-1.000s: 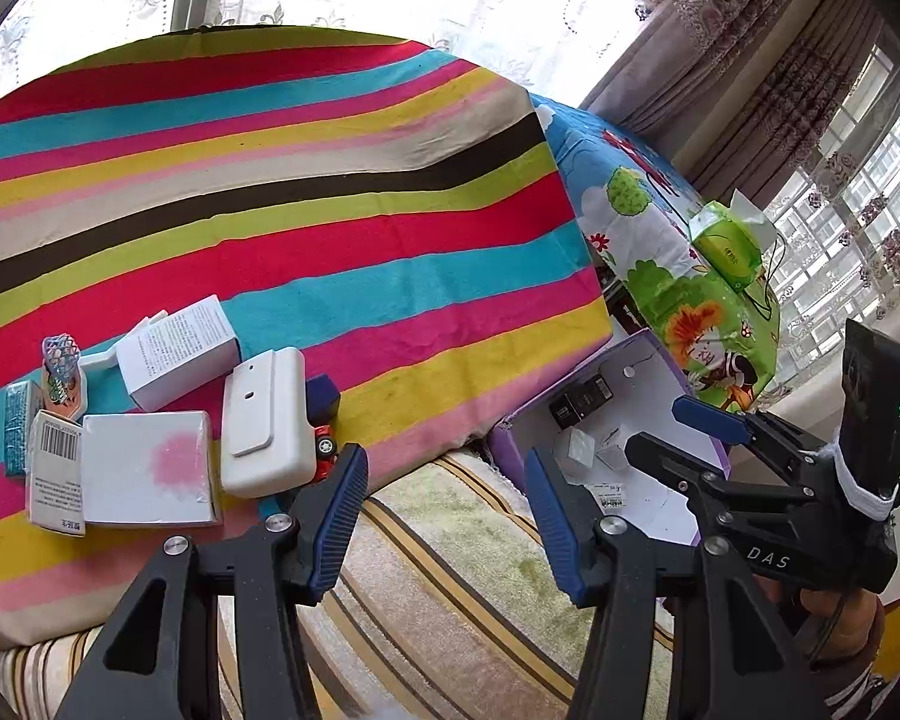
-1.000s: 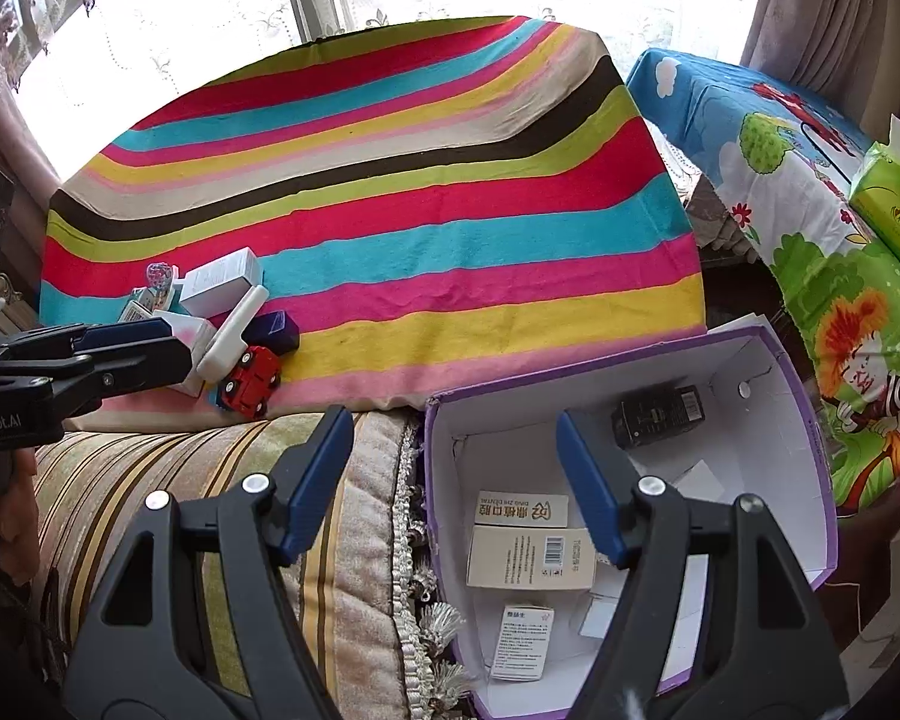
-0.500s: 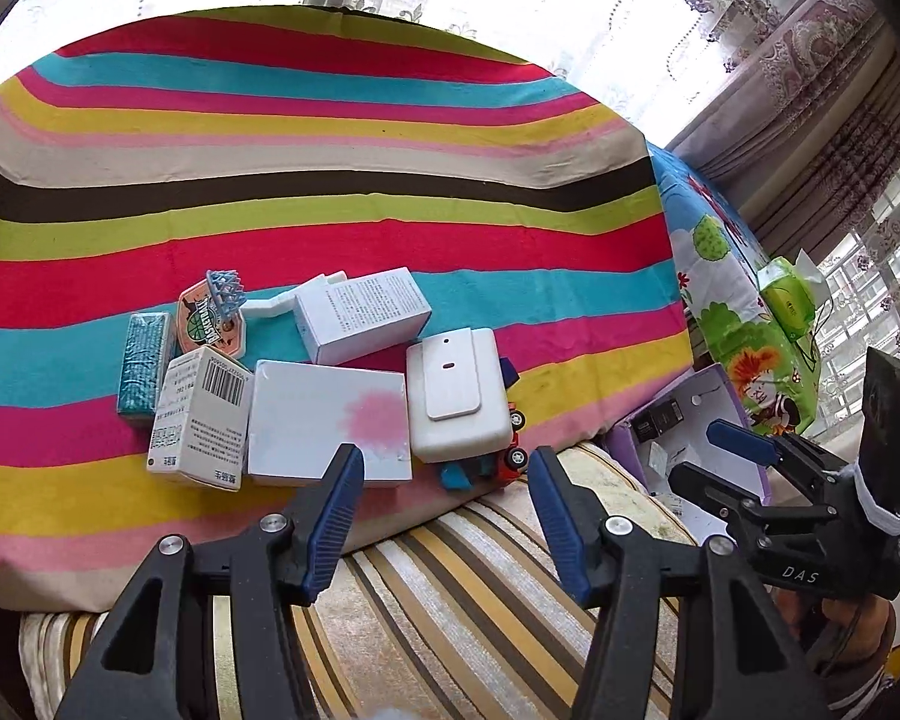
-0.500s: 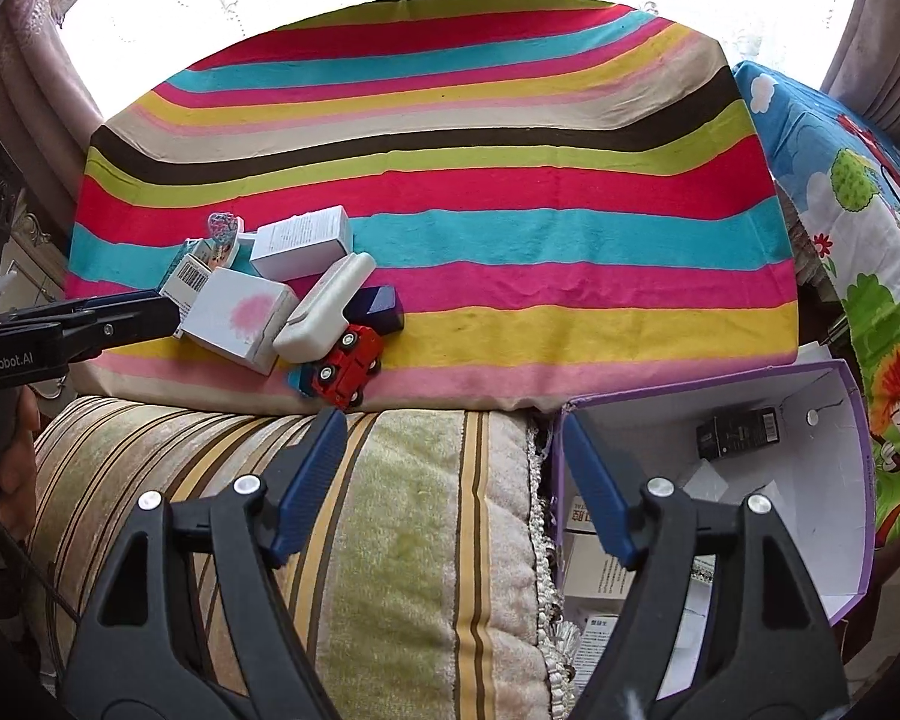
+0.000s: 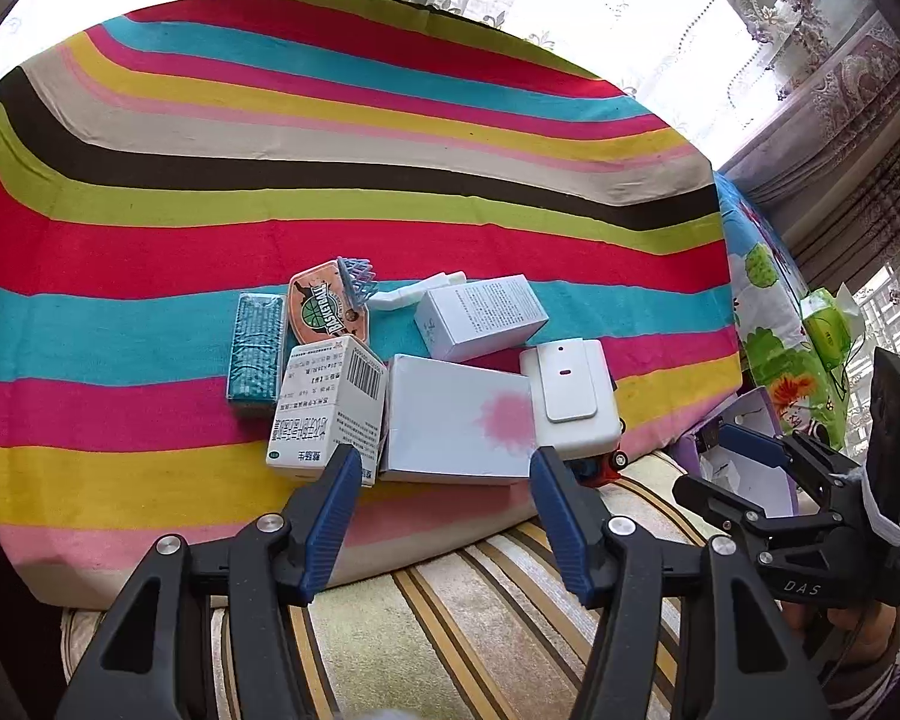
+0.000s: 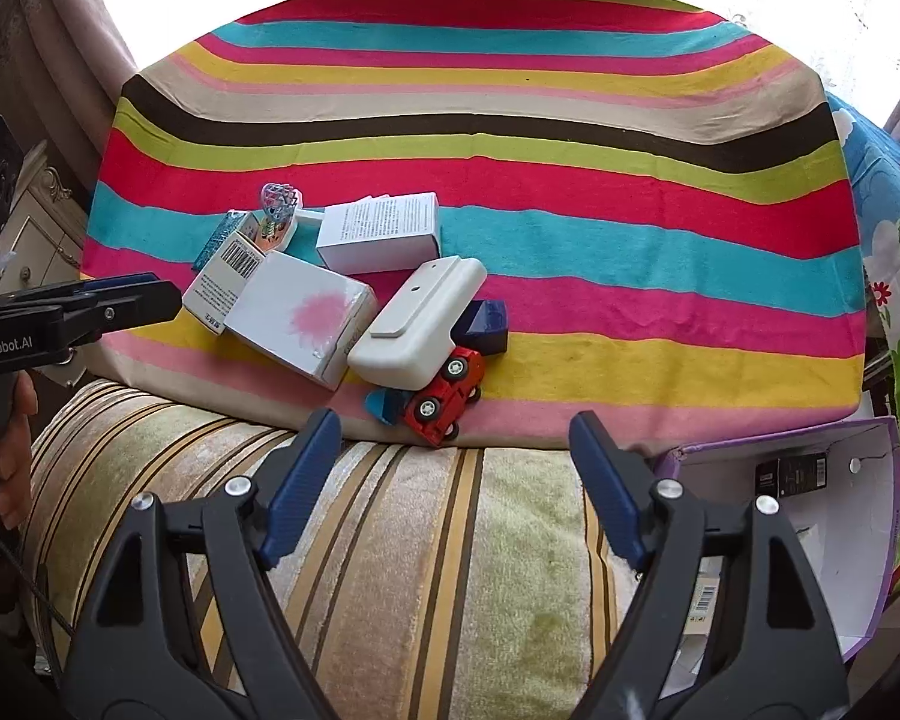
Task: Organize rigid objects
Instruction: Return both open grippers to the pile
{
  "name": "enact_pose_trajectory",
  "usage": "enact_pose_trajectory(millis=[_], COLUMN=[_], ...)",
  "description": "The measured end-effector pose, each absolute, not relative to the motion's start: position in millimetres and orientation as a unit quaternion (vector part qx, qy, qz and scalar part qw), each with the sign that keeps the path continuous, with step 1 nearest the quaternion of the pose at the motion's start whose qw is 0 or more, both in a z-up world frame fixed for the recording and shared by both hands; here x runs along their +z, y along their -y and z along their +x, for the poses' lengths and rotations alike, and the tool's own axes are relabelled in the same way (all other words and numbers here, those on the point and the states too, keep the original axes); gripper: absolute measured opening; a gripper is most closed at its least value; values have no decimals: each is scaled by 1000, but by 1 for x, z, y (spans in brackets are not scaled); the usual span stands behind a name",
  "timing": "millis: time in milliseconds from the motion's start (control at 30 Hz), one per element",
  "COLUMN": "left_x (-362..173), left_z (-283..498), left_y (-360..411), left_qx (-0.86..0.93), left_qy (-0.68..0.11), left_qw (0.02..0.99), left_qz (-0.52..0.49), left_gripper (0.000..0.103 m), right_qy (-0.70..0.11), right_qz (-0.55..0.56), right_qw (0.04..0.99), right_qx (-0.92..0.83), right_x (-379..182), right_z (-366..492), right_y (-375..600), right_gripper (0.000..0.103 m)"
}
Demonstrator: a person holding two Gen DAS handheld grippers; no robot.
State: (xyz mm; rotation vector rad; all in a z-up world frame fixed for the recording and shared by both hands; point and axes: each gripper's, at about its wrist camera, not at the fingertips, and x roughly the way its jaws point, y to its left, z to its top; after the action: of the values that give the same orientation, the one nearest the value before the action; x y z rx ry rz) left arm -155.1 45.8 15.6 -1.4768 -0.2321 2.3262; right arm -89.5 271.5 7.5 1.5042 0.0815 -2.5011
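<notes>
A cluster of small items lies on the striped cloth (image 5: 270, 240): a white box with a pink blot (image 5: 459, 420), a barcode box (image 5: 330, 405), a white text box (image 5: 480, 315), a white plastic device (image 5: 570, 399), a teal pack (image 5: 257, 345), a basketball toy (image 5: 330, 306). In the right wrist view I also see a red toy car (image 6: 444, 399) and a dark blue box (image 6: 483, 324). My left gripper (image 5: 441, 480) is open, just in front of the pink-blot box. My right gripper (image 6: 453, 462) is open and empty, just in front of the red car.
A purple-edged open box (image 6: 834, 516) holding small packages sits at the right, beside the striped cushion (image 6: 420, 570). A cartoon-print blanket (image 5: 768, 312) and a green tissue pack (image 5: 828, 324) lie beyond it. Curtains and a window stand behind.
Both grippers have swung left, away from the purple box and toward the cluster of items. Both stay open and empty.
</notes>
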Motion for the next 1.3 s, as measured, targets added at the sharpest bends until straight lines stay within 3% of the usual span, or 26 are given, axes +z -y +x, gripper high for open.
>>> enact_pose_trajectory(millis=[233,1067,1233,1300], left_x=[5,-53,-57,-58], left_z=[-170,-199,-202,-201], left_y=[-24,1,-1,-2], left_qx=[827,781,778,777], left_qy=[77,170,171,170], left_qw=[160,186,190,190], left_qz=[-534,-571,-574,-576], left_gripper=[66,66,54,43], right_qy=[-40,-80,-77,-77], right_qz=[523,545,550,551], right_qw=[112,93,93,92], right_qx=[-844,-829,-826,-826], right_x=[-6,-33,-36,-37], right_z=[-104,-124,-126,-125], right_y=[-253,-230,-230,-230], right_gripper=[84,85,85,85])
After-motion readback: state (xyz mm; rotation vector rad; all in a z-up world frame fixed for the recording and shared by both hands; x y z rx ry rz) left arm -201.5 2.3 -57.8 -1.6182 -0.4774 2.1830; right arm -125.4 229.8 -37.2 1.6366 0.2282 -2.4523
